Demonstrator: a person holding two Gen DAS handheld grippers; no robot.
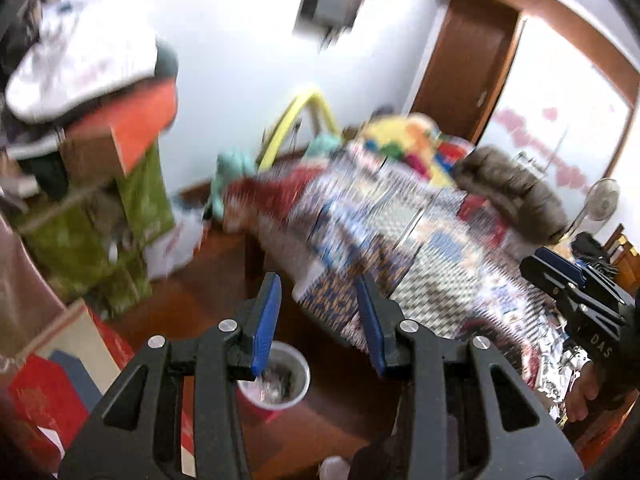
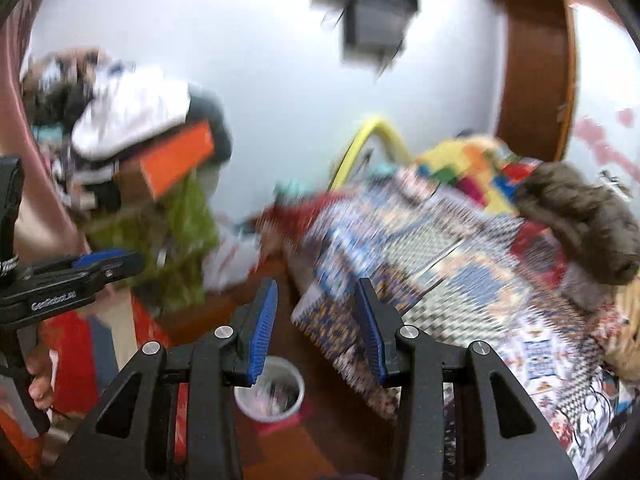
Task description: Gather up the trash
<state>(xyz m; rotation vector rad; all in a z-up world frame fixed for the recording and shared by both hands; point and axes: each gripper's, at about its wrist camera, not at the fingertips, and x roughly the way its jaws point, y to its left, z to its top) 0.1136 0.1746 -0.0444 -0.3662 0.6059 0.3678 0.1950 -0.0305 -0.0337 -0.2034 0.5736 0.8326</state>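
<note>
A small bin [image 1: 280, 380] with a white liner and mixed trash inside stands on the wooden floor beside the bed; the right wrist view also shows this bin [image 2: 272, 390]. My left gripper [image 1: 318, 292] hangs high above it, open, with nothing between its blue pads. My right gripper [image 2: 316, 294] is also open and empty, above the same bin. Each gripper shows in the other's view: the right gripper [image 1: 560, 270] at the right edge, the left gripper [image 2: 108, 264] at the left edge, a hand on each handle. Crumpled silvery wrappers [image 1: 556, 364] lie on the bed near the right hand. Both pictures are motion-blurred.
A bed with a patterned quilt [image 1: 420, 248] fills the right side, with a brown furry garment [image 1: 512, 192] on it. At the left stand stacked boxes [image 1: 132, 136] topped with clothes, and a white plastic bag [image 1: 180, 244] sits on the floor. A red carton [image 1: 44, 392] lies at the lower left.
</note>
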